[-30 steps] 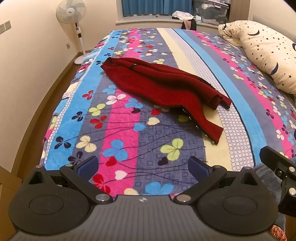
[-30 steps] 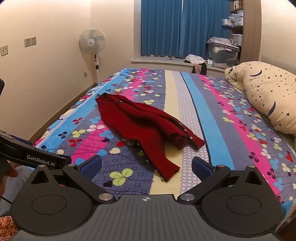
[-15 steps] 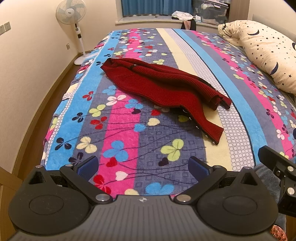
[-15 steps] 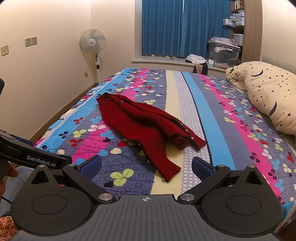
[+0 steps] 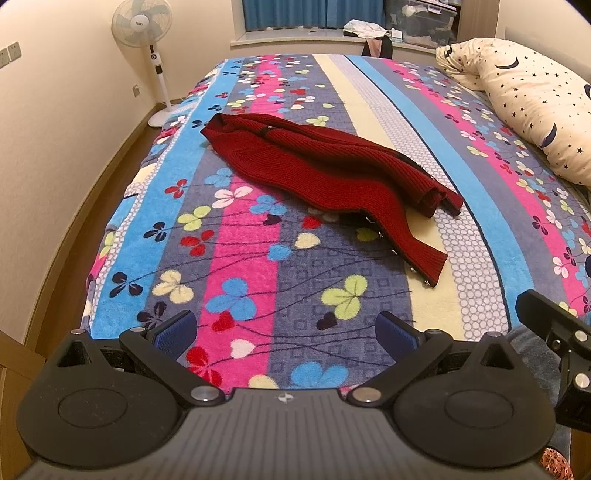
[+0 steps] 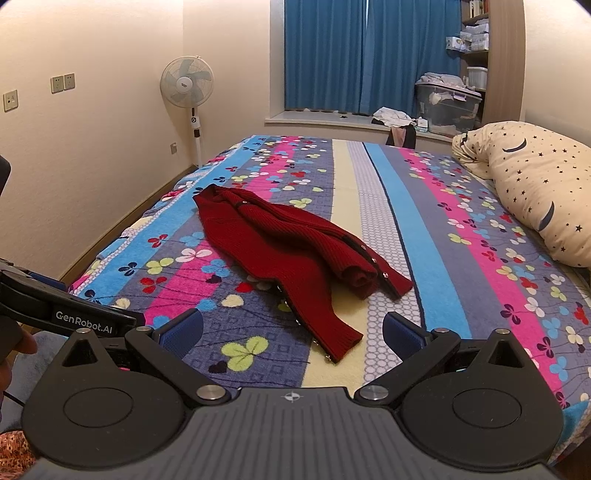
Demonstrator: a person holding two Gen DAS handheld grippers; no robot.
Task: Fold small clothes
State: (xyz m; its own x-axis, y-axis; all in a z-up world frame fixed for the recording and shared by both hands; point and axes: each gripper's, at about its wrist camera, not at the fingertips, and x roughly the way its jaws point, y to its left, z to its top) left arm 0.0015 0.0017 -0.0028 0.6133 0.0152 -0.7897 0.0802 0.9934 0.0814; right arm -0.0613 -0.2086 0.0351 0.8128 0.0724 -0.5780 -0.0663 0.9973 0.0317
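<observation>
A dark red knitted cardigan (image 5: 325,173) (image 6: 291,251) lies crumpled on the striped, clover-patterned bedspread (image 5: 236,258) (image 6: 436,236), one snap-lined front edge trailing toward the bed's foot. My left gripper (image 5: 284,330) hovers open over the bed's near edge, well short of the garment, with nothing between its blue pads. My right gripper (image 6: 291,330) is open too and holds nothing; the trailing red edge shows between its fingers but lies farther off on the bed. The left gripper's black body (image 6: 55,314) shows at the left in the right wrist view.
A star-and-moon pillow (image 5: 532,107) (image 6: 535,188) lies along the bed's right side. A standing fan (image 5: 144,33) (image 6: 188,92) is by the left wall. Blue curtains (image 6: 369,55), a window ledge and storage bins (image 6: 447,107) are at the far end.
Both cameras have tilted up very slightly. The cardigan and both grippers' openings are unchanged.
</observation>
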